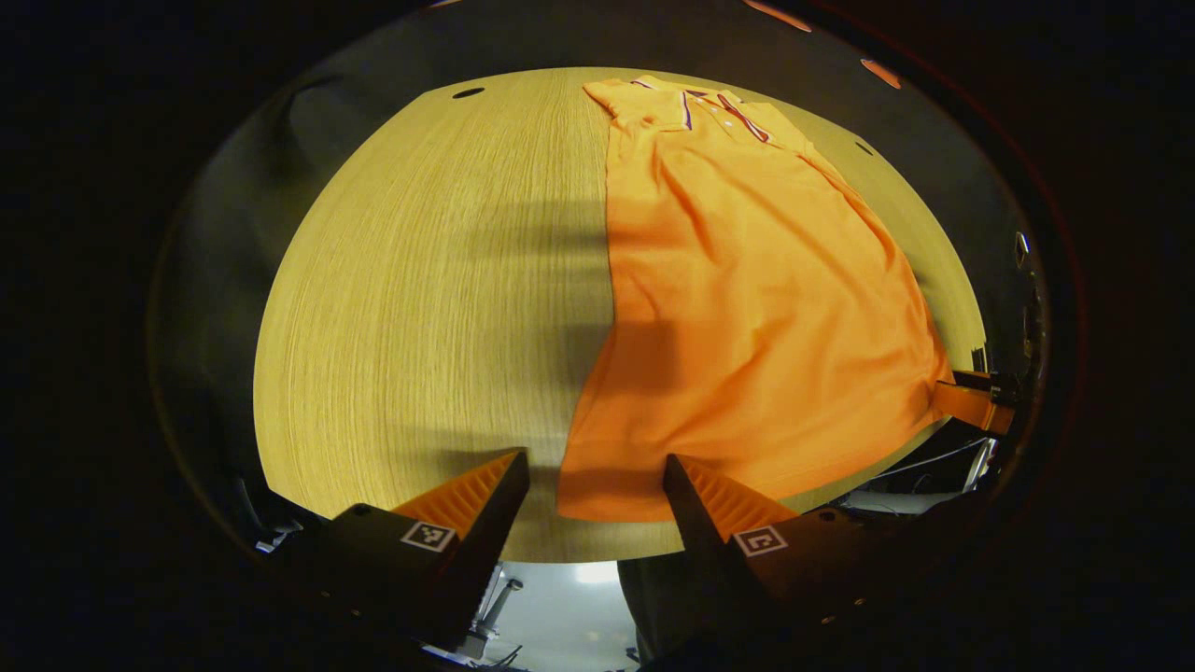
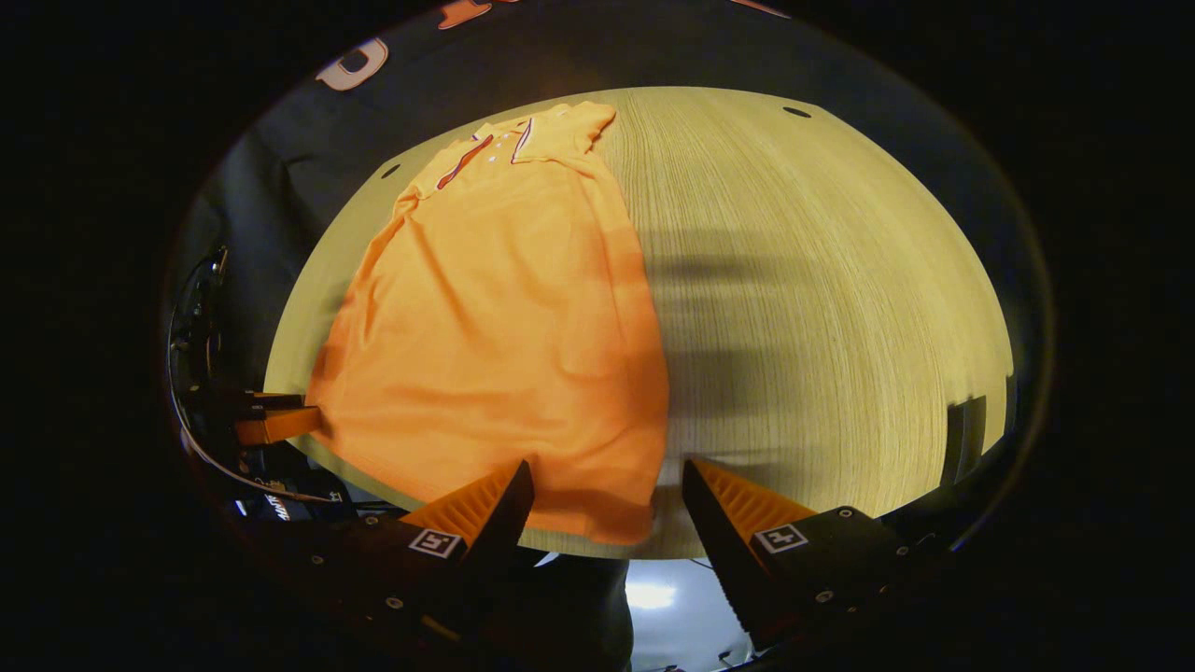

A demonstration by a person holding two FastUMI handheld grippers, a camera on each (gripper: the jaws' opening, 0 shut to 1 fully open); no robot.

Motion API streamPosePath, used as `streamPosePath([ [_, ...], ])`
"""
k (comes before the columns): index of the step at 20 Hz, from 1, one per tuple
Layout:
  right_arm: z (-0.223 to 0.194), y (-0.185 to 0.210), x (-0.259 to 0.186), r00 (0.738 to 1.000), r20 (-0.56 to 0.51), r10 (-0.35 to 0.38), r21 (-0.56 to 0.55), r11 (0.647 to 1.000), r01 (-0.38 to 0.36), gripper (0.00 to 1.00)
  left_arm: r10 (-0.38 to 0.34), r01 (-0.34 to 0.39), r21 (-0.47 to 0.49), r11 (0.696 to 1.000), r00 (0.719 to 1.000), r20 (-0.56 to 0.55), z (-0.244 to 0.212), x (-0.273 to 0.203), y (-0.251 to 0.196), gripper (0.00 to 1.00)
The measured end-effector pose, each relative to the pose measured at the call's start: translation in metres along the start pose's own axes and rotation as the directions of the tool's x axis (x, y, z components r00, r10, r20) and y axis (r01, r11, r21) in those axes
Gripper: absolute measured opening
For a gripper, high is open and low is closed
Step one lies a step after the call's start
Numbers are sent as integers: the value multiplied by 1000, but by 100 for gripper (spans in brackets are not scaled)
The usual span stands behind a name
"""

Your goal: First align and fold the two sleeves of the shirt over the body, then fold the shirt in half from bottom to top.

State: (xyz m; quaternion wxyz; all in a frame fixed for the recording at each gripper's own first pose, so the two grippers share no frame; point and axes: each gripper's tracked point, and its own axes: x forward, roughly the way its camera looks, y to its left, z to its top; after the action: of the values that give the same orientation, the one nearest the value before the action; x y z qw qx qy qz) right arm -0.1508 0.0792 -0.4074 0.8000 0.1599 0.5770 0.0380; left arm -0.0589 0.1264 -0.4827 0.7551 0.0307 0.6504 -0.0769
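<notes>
Shirt (image 1: 747, 308): bright orange throughout, plain weave with no print on the body; shaded patches near the hem read darker orange. Collar (image 1: 709, 105): same orange, edged with thin stripes in red, white and dark blue running along the opening. Small pale buttons on the placket in the right gripper view, colour hard to fix. Table (image 1: 420, 308): pale yellow wood, fine straight grain lines running lengthwise; grey bands of shadow cross it beside the shirt. Two small dark oval holes near the far edge of the table. Floor (image 1: 579, 616) below the table edge: light grey
</notes>
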Motion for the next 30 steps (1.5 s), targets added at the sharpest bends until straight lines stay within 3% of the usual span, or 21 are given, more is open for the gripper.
streamPosePath([
  [2,0,0,2,1000,-7,-6,-12,1000,6,98,-6,7,31,999,1000,-7,-3,-2,-17,94],
  [3,-1,1,1,1000,-14,-9,-21,1000,8,97,-7,7,30,1000,1000,-14,-4,-3,-24,84],
  [6,-6,-1,4,998,-34,-55,-71,996,53,92,-21,24,72,997,999,-41,0,0,-37,82],
  [7,-7,-2,5,996,-44,-83,-107,991,78,86,-22,25,78,997,999,-45,0,2,-37,55],
  [8,-9,-5,6,993,-47,-111,-140,985,104,83,-23,27,66,997,998,-55,-1,1,-36,54],
  [10,-13,1,4,992,-65,-107,-138,986,97,63,-49,48,-24,999,997,-59,0,3,-38,54],
  [11,-13,-1,4,992,-71,-109,-101,990,102,47,-58,54,-67,996,996,-68,0,0,-38,13],
  [12,-12,3,5,993,-69,-94,-78,993,89,35,-73,68,-73,995,995,-69,0,0,-40,11],
  [13,-12,4,5,994,-79,-77,-64,995,72,31,-82,77,-71,994,994,-67,1,-1,-41,12],
  [15,-14,16,4,995,-91,37,87,996,-29,13,-112,106,-84,991,992,-62,1,-1,-42,12],
  [16,-17,19,4,992,-106,75,147,987,-59,5,-118,113,-98,989,992,-52,2,-3,-44,5],
  [19,-5,19,-6,990,-74,119,176,979,-104,5,-173,171,-122,978,985,-6,14,-21,-48,5],
  [21,13,12,-11,995,-22,94,175,981,-89,5,-200,202,-128,971,979,29,28,-29,-49,2],
  [26,46,37,-25,981,19,191,155,969,-191,5,-225,238,-139,961,969,101,66,-47,-40,2],
  [30,88,36,-41,980,91,176,124,975,-187,5,-254,278,-140,950,953,167,102,-64,-43,2],
])
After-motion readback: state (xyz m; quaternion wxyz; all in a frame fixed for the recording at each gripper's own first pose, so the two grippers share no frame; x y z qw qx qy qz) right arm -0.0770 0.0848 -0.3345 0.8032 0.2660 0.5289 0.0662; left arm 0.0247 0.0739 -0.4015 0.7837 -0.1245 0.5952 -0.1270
